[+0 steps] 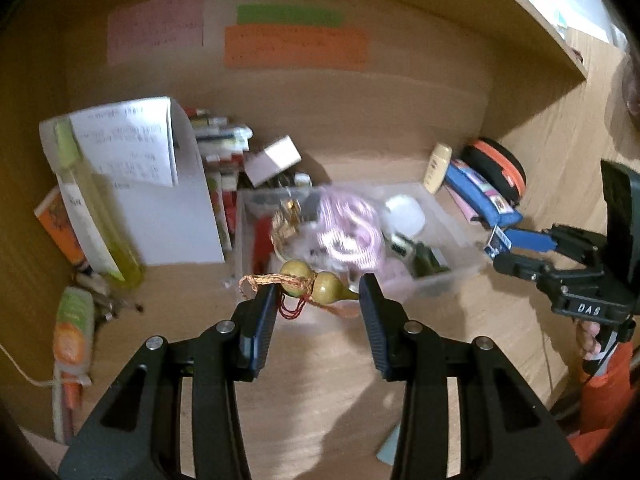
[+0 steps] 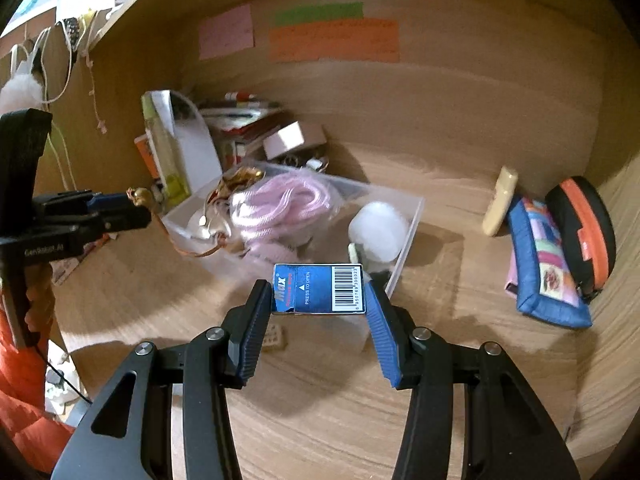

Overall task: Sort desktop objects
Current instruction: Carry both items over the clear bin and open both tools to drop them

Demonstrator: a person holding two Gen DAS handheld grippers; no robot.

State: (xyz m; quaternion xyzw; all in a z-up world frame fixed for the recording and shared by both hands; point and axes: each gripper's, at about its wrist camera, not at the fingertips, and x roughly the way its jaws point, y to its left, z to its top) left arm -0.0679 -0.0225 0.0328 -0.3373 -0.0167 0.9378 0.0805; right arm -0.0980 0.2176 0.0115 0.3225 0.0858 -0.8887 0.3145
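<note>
Clutter fills the back of the wooden worktop [image 2: 320, 392], under pink, green and orange paper notes [image 2: 334, 40] stuck on the rear panel. The left claw [image 1: 318, 294] has its two fingers spread apart, and a small yellow-green wooden gourd charm [image 1: 312, 282] with a braided orange cord and red tassel sits between the tips; the cord lies against the left finger, but whether the gourd is truly pinched I cannot tell. It hangs just in front of a clear plastic storage box [image 1: 452, 276], which stands on the worktop and holds a coil of pink cord [image 1: 352, 232], a white round thing [image 1: 406, 214] and some gold trinkets [image 1: 286, 220].

The right claw [image 2: 320, 294] is clenched on a small blue cardboard box with a barcode and "PRESS TO OPEN" printed on it [image 2: 320, 289], held flat between both pads just above the near corner of the same clear box [image 2: 412, 224]. To the right, well apart from the container, a blue patchwork fabric pouch [image 2: 548, 272] leans against a black and orange zip case [image 2: 588, 236], with a cream-coloured tube [image 2: 500, 200] beside them. Books and papers [image 1: 160, 184] stand at the left rear.
</note>
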